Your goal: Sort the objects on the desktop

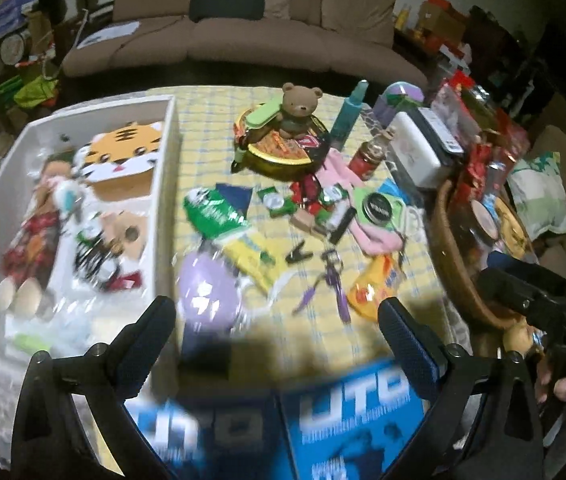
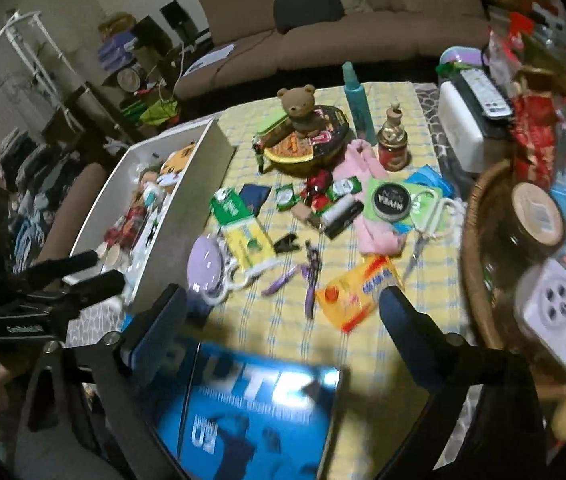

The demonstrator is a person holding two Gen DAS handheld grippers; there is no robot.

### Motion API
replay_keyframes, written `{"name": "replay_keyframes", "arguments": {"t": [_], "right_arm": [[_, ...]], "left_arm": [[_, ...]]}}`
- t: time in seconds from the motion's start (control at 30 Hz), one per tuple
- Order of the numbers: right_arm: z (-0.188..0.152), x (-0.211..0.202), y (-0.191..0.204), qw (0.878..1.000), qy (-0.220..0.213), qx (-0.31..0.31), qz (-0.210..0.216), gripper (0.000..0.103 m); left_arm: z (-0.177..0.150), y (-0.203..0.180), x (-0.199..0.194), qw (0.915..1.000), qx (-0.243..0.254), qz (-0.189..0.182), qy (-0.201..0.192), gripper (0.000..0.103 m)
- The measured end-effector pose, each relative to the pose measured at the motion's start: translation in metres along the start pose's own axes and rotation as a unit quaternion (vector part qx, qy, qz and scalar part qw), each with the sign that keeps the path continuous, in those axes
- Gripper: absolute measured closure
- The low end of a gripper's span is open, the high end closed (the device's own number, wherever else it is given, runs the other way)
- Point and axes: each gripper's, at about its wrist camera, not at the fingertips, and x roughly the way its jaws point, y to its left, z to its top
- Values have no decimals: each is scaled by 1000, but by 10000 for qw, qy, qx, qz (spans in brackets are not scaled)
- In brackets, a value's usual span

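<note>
Hovering over the cluttered worktop (image 1: 211, 128), both tools stand wide with nothing between the fingers. Left tool (image 1: 277, 334) has the white box (image 1: 165, 184) just to its left, already holding a tiger plush (image 1: 127, 148), so that looks like the toy bin. Purple compact (image 1: 207, 294) and yellow packet (image 1: 375, 290) lie just ahead of its tips. Right tool (image 2: 281, 330) has the woven basket (image 2: 471, 240) to its right, orange-yellow packet (image 2: 357, 294) between its fingers' line, untouched. Loose items ahead still unsorted.

Sofa: we see a brown one (image 1: 259, 36) behind the table
Cushion: ours is dark (image 2: 309, 8)
Rack: white (image 2: 39, 60), by the wall
</note>
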Motion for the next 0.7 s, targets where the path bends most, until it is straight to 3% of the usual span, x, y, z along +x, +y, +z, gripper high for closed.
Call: {"name": "replay_keyframes", "arguments": {"t": [0.03,0.07,0.1,0.17,0.37,0.5,0.7], "right_arm": [[8,11,-5,10000,22,20,32,29],[18,24,-11,9999,96,22,58,53],[28,39,-16,9998,181,7,31,61],[44,65,-26,9995,298,-17,-61,59],[85,148,-54,9963,731,-343,-294,59],[99,194,-67,9935,908,-546,-416,59],[102,228,-64,9888,926,-1027,-560,56]], "left_arm": [[9,0,12,10000,3,-19,30,4],[18,0,28,10000,5,-35,81,11],[29,-1,45,9999,-25,-40,147,20],[46,-1,74,9996,-88,-119,248,29],[81,3,167,9974,-183,-214,661,29],[88,10,203,9964,-254,-216,779,29],[90,18,232,9962,-237,-158,824,29]]}}
